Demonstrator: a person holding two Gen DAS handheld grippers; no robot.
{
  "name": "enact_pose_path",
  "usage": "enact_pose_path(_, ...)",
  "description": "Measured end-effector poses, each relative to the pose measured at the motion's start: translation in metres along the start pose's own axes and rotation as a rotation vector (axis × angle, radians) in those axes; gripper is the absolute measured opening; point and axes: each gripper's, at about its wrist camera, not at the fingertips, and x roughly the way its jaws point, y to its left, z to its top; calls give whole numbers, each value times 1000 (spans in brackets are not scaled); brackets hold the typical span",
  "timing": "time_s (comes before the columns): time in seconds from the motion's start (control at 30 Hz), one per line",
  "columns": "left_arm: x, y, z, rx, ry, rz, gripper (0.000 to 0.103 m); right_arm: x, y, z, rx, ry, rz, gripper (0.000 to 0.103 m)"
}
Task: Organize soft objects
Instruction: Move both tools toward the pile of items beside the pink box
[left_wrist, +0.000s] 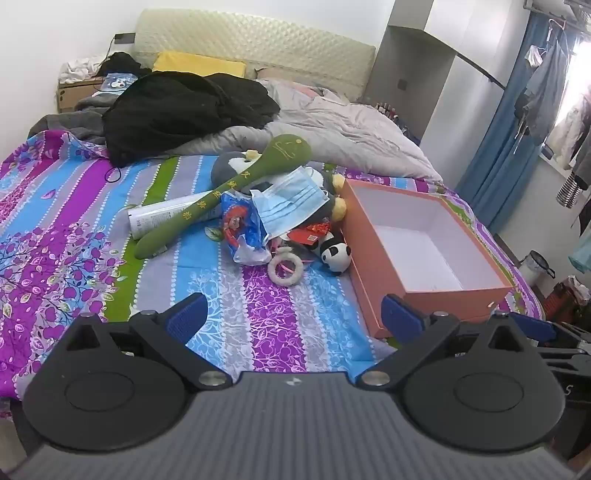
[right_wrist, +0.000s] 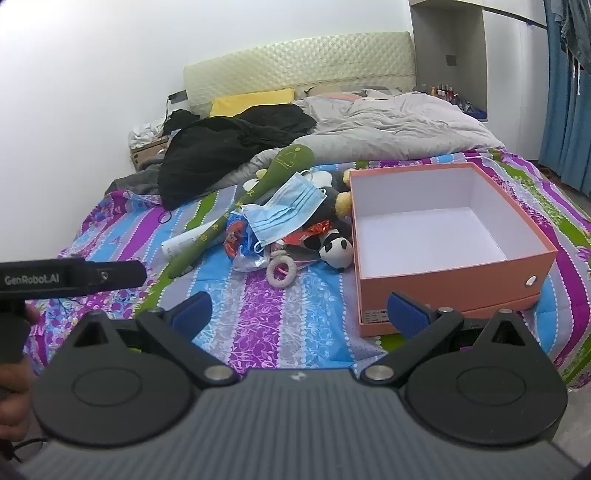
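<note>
A pile of soft things lies mid-bed: a long green plush club (left_wrist: 236, 188) (right_wrist: 240, 201), blue face masks (left_wrist: 291, 199) (right_wrist: 288, 210), a panda plush (left_wrist: 335, 254) (right_wrist: 335, 253), a dark plush with yellow feet (left_wrist: 334, 201), a grey penguin plush (left_wrist: 231, 164), a pale fabric ring (left_wrist: 285, 269) (right_wrist: 281, 272) and a printed plastic bag (left_wrist: 240, 229) (right_wrist: 240, 240). An empty orange box (left_wrist: 439, 302) (right_wrist: 443, 280) stands right of the pile. My left gripper (left_wrist: 295, 317) is open, short of the pile. My right gripper (right_wrist: 301, 312) is open too, nothing between its fingers.
A white tube (left_wrist: 162, 218) lies under the club. A black garment (left_wrist: 177, 107) and a grey duvet (left_wrist: 332, 125) cover the bed's far half. The striped floral sheet (left_wrist: 258, 325) is bare in front. A wardrobe, blue curtain (left_wrist: 498, 147) and hanging clothes stand right.
</note>
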Motion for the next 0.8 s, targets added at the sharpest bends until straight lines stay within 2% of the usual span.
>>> enact_pose_path(0.8,13,-4,-1,35,31,-14,102,-2,-9,-4,37,12,-22,103)
